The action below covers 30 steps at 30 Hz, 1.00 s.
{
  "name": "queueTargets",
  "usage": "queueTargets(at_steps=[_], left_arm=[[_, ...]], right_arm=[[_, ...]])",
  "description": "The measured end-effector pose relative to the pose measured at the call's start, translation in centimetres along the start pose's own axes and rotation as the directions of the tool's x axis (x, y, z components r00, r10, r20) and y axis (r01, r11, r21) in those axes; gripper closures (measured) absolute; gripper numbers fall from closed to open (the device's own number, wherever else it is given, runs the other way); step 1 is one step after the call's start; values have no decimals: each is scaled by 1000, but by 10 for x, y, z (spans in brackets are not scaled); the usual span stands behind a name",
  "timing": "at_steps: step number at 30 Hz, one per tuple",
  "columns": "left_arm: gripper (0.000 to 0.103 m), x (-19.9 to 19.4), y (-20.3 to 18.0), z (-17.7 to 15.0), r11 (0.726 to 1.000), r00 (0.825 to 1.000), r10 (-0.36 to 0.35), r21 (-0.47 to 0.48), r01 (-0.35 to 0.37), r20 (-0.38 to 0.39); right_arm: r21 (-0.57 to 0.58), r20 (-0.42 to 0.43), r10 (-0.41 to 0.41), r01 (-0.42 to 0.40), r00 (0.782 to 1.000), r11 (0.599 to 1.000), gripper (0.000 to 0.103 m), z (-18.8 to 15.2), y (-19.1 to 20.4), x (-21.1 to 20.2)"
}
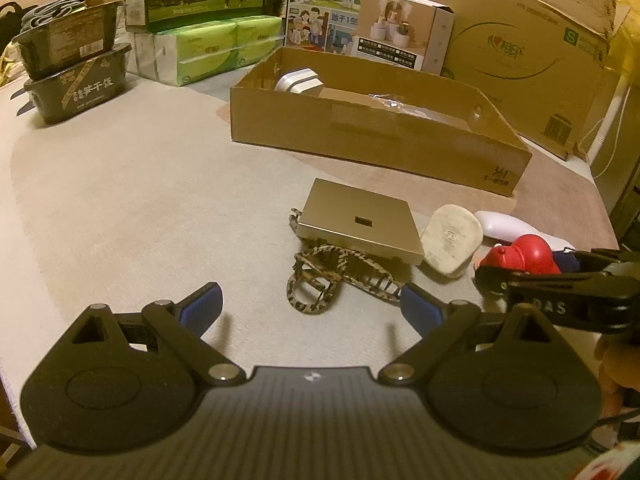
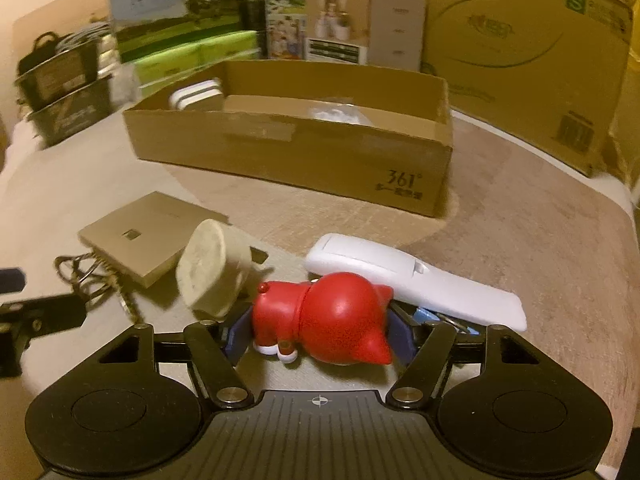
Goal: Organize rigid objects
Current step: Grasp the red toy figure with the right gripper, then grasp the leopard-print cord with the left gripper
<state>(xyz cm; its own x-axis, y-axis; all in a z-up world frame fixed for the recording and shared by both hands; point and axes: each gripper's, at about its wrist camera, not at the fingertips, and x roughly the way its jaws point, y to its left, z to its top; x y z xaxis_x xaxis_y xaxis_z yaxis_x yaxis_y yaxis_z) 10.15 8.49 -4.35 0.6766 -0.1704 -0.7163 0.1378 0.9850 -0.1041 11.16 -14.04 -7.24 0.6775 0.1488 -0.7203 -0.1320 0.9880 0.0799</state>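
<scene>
Warm, dim yellowish light falls on a beige cloth-covered bench [image 1: 120,208]. Along its far edge stand printed cartons [image 1: 340,4], a large cardboard box [image 1: 520,52] at far right, and stacked dark tubs [image 1: 72,68] at far left.

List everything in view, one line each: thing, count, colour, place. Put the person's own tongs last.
red figurine: 1, red, between the right tongs' pads
white handheld device: 1, white, behind the figurine
beige plug: 1, off-white, right of the gold box
gold box: 1, gold, mid-table
leopard strap: 1, brown spotted, partly under the gold box
cardboard tray: 1, brown, behind the loose items, holding white items
black food tubs: 2, stacked, far left
left tongs: open, empty
right tongs: closed on the figurine
</scene>
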Motion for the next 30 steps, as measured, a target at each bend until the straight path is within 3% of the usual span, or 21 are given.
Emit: queueTargets(at_steps=[6,17,23,30], left_arm=[[8,2,-5,-2,1000,1000,-26,3,26,8],[9,30,-14,6,997,1000,22,-77,-22,2],[11,34,-15,7,997,997,77,-12,-77,-10],[36,32,-9,4,992,994,107,65,-107,-4]], right_arm=[[-57,16,90,-89,996,994,35,-14,-10,-15],[-60,27,110,-108,994,992,35,-17,-21,-23],[-63,20,118,-116,993,991,35,-18,-20,-21],[-62,19,127,-125,992,990,35,-17,-20,-19]])
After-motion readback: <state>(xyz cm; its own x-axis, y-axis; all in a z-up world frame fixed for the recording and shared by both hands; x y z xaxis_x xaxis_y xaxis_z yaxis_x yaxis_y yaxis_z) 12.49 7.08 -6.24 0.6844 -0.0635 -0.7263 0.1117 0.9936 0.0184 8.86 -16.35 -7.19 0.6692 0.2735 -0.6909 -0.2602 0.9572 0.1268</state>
